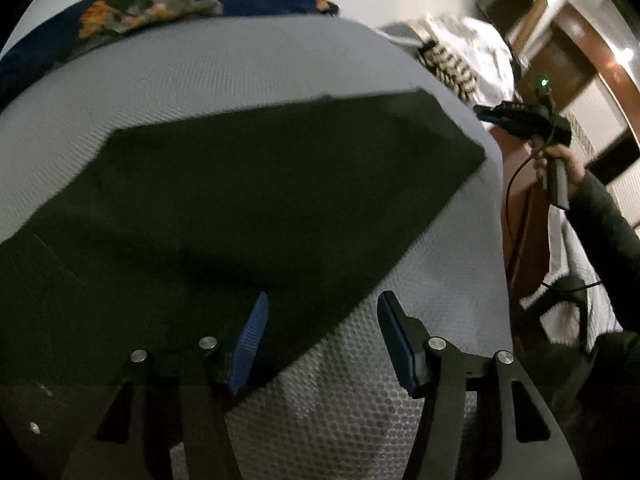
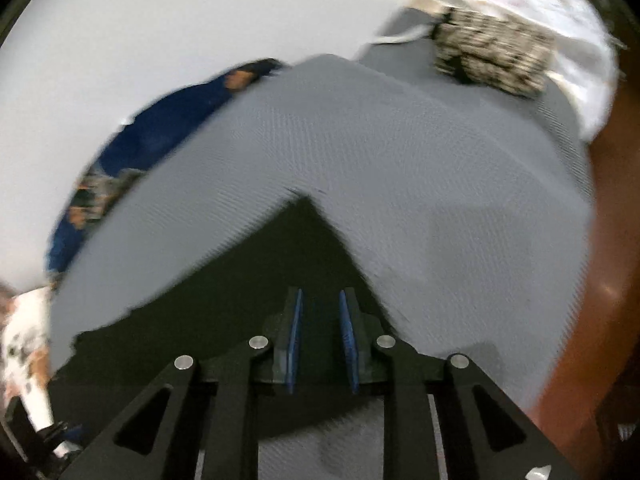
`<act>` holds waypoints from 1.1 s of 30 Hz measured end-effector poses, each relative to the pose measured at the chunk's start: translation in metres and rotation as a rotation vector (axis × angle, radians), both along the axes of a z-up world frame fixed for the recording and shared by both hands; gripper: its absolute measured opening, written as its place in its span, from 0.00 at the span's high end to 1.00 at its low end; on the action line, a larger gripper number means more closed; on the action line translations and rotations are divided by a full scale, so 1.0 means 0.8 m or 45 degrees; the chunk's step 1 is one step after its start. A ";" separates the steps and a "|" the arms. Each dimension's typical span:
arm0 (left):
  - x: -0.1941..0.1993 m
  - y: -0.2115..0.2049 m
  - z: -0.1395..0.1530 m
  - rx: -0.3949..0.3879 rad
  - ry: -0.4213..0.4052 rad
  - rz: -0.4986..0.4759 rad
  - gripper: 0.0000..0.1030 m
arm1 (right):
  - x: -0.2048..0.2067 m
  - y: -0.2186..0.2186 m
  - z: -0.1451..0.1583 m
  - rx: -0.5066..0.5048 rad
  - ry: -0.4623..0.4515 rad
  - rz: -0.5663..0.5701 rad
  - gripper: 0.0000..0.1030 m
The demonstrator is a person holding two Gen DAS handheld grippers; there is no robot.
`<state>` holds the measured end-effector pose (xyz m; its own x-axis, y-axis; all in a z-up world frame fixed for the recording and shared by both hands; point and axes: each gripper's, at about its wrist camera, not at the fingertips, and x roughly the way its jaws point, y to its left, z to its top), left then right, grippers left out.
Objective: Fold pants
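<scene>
**Dark pants lie flat on grey mattress as both tongs hang above them**

The dark, nearly black fabric pants (image 1: pixel 256 200) lie spread flat on a pale grey textured mattress (image 1: pixel 208 76), their edges straight and angular. In the left wrist view the cloth fills the area ahead of and to the left of the left gripper (image 1: pixel 320 336), whose blue-padded jaws stand well apart with nothing between them; the left pad sits over the cloth's edge, the right pad over bare mattress. In the right wrist view a pointed corner of the pants (image 2: pixel 280 280) reaches forward just beyond the right gripper (image 2: pixel 320 340), whose blue pads stand narrowly apart, parallel, with a gap showing dark cloth below; no fabric is pinched between them. That view is blurred.

Beyond the left gripper, at the mattress's far edge, lies a navy blue patterned cloth with orange patches (image 1: pixel 160 4). Ahead and to the right, a black-and-white patterned bundle (image 1: pixel 448 64) rests beside crumpled white bedding (image 1: pixel 480 40). Far right, a hand (image 1: pixel 560 168) in a dark sleeve holds the right gripper's handle beside reddish-brown wooden furniture (image 1: pixel 568 60).
</scene>
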<state>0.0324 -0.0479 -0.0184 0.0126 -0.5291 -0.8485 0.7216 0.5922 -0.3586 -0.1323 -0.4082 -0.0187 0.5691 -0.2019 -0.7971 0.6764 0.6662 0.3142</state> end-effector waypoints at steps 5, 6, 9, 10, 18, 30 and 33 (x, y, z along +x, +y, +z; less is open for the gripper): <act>0.045 0.030 0.006 -0.040 -0.030 0.264 0.44 | 0.068 -0.036 -0.013 0.061 0.013 0.168 0.81; 0.051 0.035 0.006 -0.038 -0.037 0.305 0.44 | 0.078 -0.042 -0.016 0.071 0.024 0.179 0.82; 0.070 0.050 0.002 -0.031 -0.051 0.439 0.44 | 0.102 -0.061 -0.025 0.070 0.075 0.217 0.82; 0.077 0.055 0.002 -0.032 -0.050 0.477 0.44 | 0.108 -0.065 -0.028 0.067 0.094 0.227 0.82; 0.095 0.061 -0.007 0.001 -0.025 0.601 0.44 | 0.129 -0.084 -0.054 0.119 0.151 0.285 0.82; 0.109 0.052 -0.010 0.011 -0.025 0.614 0.44 | 0.111 -0.050 -0.024 -0.078 0.060 0.298 0.96; 0.111 0.055 -0.006 0.007 -0.049 0.621 0.44 | 0.093 -0.045 -0.002 -0.180 0.004 0.204 0.97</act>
<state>0.1213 -0.0040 -0.0235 0.2896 -0.4493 -0.8451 0.3724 0.8663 -0.3330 -0.0579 -0.4442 -0.0207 0.6004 -0.2189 -0.7691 0.5590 0.8027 0.2079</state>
